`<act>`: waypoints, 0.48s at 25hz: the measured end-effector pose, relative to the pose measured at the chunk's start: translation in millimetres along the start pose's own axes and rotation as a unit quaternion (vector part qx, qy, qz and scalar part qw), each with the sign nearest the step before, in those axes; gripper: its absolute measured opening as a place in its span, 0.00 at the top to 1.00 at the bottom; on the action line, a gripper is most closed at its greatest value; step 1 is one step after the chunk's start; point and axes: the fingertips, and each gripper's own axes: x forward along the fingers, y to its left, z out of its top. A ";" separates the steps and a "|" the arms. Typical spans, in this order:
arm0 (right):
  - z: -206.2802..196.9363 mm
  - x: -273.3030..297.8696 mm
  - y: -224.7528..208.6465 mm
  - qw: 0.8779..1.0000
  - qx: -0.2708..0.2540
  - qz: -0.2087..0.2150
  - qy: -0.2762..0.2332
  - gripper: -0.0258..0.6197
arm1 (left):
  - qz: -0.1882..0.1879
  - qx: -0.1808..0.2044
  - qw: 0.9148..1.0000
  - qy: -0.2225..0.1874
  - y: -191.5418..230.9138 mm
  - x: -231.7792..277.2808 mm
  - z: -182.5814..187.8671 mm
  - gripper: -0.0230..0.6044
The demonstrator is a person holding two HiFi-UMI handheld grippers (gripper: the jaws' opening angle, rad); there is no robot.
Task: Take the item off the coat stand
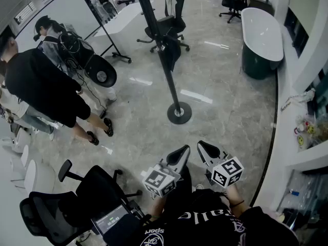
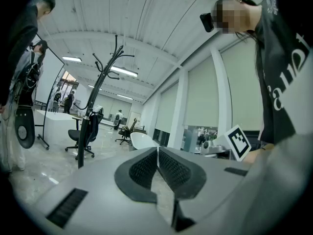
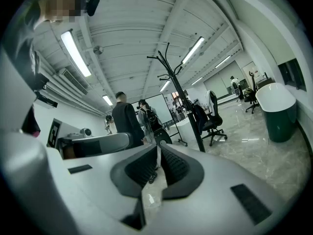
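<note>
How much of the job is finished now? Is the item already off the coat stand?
Nothing looks done yet: the dark item hangs on the coat stand. In hand: nothing; the left gripper and right gripper are shut and empty, low near the person, apart from the stand. Left: approach, grip the item, lift it off.

Glossy, marbled grey stone floor point(image 1: 225, 111) with bright reflections. The coat stand point(image 1: 167, 76) is smooth black metal; a dark cloth garment point(image 1: 174, 53) hangs on it. The bathtub point(image 1: 261, 29) is glossy white.
</note>
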 end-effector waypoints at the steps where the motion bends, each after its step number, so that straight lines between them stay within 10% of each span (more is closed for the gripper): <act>1: 1.8 9.4 -5.7 1.000 -0.001 -0.001 0.000 0.93 | -0.001 0.000 1.000 -0.001 10.4 5.9 1.6 0.95; 12: 58.7 157.6 -65.0 1.000 -0.009 -0.024 -0.017 0.93 | -0.032 0.032 0.999 -0.014 161.0 68.6 59.5 0.95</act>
